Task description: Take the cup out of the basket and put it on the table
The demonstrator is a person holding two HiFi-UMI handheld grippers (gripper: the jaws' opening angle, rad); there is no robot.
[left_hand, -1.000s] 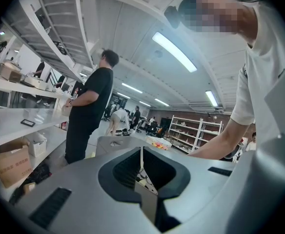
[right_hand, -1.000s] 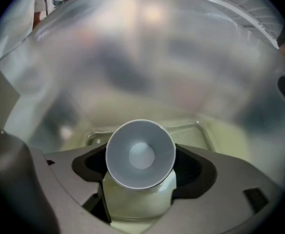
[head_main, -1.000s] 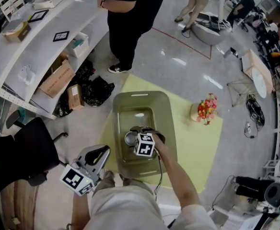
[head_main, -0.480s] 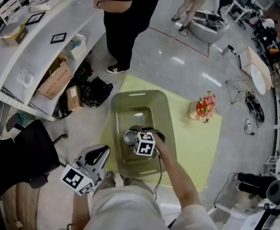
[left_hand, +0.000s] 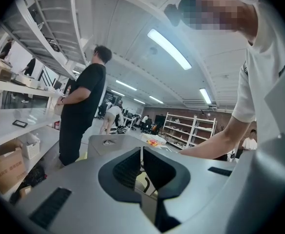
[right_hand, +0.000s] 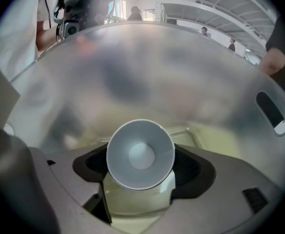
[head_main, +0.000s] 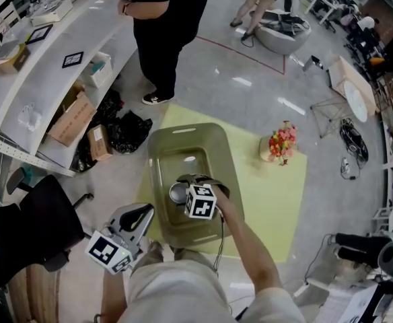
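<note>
White cup (right_hand: 140, 154), pinched between the right gripper's (right_hand: 142, 168) fingers (right_hand: 90, 165), sits near upright, mouth up, within the basket (head_main: 183, 132).

Yellow table (head_main: 267, 204): olive basket (head_main: 218, 140) on it, toward left; flower bunch (head_main: 280, 142) at far right edge, well apart from basket.

cup (head_main: 178, 193) in basket (head_main: 183, 132), flowers (head_main: 280, 142) to right
</note>
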